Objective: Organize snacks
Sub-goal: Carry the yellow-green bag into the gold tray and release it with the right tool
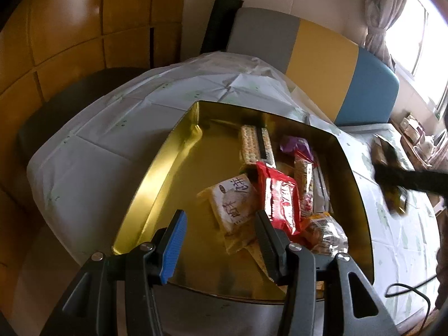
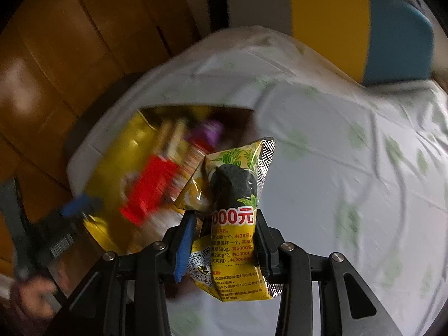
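Between the two fingers of the right tongs (image 2: 224,240) sits a yellow snack pack (image 2: 233,224) with red writing and a dark picture on it. The right tongs are pinching this pack, and it sticks up past the fingertips. Under it lies the white cloth with pale green leaves that covers the counter (image 2: 336,154). To the left of the right tongs, and a little ahead, is the gold tin (image 2: 112,162), all blurry in this view, with a red shape and a purple shape inside. Far to the left the other tongs show as a blurry blue and black thing.

The left tongs (image 1: 221,226) are spread wide and hold nothing. They hang over the near end of the gold tin (image 1: 168,151). Just ahead of them, between the fingers, lies a cream snack pack (image 1: 235,207) with dark letters. To the right of it, touching it, is a red snack pack (image 1: 280,201). By the right finger sits a crinkly orange and clear pack (image 1: 324,232). Farther ahead in the tin lie long cracker packs (image 1: 252,145), a purple pack (image 1: 298,145) and more long packs beside the red one. The left side of the tin is bare gold. Far off to the right, over the cloth, the right tongs (image 1: 392,184) show as a dark blur.
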{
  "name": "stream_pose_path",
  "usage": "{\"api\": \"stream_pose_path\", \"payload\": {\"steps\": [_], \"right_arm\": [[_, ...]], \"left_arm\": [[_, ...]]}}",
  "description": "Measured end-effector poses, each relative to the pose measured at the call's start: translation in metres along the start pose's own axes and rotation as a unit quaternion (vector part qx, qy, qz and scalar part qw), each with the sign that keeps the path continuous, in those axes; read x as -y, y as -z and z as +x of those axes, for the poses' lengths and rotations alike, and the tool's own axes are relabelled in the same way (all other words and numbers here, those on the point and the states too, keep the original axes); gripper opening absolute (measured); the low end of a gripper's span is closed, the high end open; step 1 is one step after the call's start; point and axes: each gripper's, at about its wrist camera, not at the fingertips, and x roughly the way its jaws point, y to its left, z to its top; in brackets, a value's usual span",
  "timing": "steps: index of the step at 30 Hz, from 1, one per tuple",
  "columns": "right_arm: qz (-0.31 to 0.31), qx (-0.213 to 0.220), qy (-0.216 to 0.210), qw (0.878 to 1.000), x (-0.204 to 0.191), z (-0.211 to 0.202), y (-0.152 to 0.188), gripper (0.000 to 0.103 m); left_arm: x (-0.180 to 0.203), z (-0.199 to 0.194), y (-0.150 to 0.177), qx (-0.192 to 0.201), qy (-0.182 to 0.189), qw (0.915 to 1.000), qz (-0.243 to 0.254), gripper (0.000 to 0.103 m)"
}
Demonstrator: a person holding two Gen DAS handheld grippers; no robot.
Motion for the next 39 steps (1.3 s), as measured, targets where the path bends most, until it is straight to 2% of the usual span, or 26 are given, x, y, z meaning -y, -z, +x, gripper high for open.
{"api": "stream_pose_path", "payload": {"steps": [4, 8, 11, 12, 13, 15, 16, 18, 22, 29, 32, 39], "right_arm": [[-0.003, -0.015, -0.007, 1.000, -0.024, 0.034, -0.019, 0.042], [-0.026, -0.045, 0.032, 0.998, -0.038, 0.073, -0.021, 0.042], [-0.035, -0.040, 0.041, 0.998, -0.038, 0.076, -0.015, 0.052], [-0.036, -0.035, 0.039, 0.998, -0.038, 0.075, -0.014, 0.062], [-0.038, -0.029, 0.038, 0.998, -0.036, 0.074, -0.013, 0.066], [-0.059, -0.018, 0.044, 0.997, -0.044, 0.069, -0.012, 0.063], [-0.070, -0.019, 0.042, 0.996, -0.053, 0.066, -0.009, 0.055], [-0.092, -0.027, 0.045, 0.994, -0.060, 0.072, -0.005, 0.045], [-0.115, -0.026, 0.067, 0.991, -0.067, 0.081, 0.000, 0.039], [-0.105, -0.020, 0.069, 0.992, -0.061, 0.085, 0.003, 0.039], [-0.102, -0.019, 0.073, 0.992, -0.060, 0.086, 0.006, 0.044], [-0.075, 0.004, 0.063, 0.995, -0.055, 0.070, 0.014, 0.044]], "left_arm": [[-0.003, 0.001, 0.001, 0.000, -0.001, 1.0000, -0.002, 0.051], [-0.004, 0.007, 0.004, -0.010, -0.001, 1.0000, 0.001, 0.051], [-0.003, 0.010, 0.004, -0.012, 0.000, 0.9999, 0.000, 0.051], [-0.002, 0.011, 0.004, -0.011, 0.000, 0.9999, 0.002, 0.051], [-0.001, 0.011, 0.004, -0.010, -0.002, 0.9999, 0.004, 0.051], [0.002, 0.011, 0.004, -0.010, -0.002, 0.9999, 0.007, 0.051], [0.003, 0.011, 0.005, -0.011, -0.002, 0.9999, 0.008, 0.051], [0.005, 0.010, 0.005, -0.011, -0.001, 0.9999, 0.011, 0.051], [0.009, 0.007, 0.005, -0.008, -0.005, 0.9998, 0.017, 0.051], [0.014, 0.000, 0.004, 0.002, -0.008, 0.9996, 0.025, 0.051], [0.016, -0.002, 0.004, 0.005, -0.009, 0.9995, 0.030, 0.051], [0.022, -0.008, 0.006, 0.012, -0.011, 0.9992, 0.037, 0.051]]}}
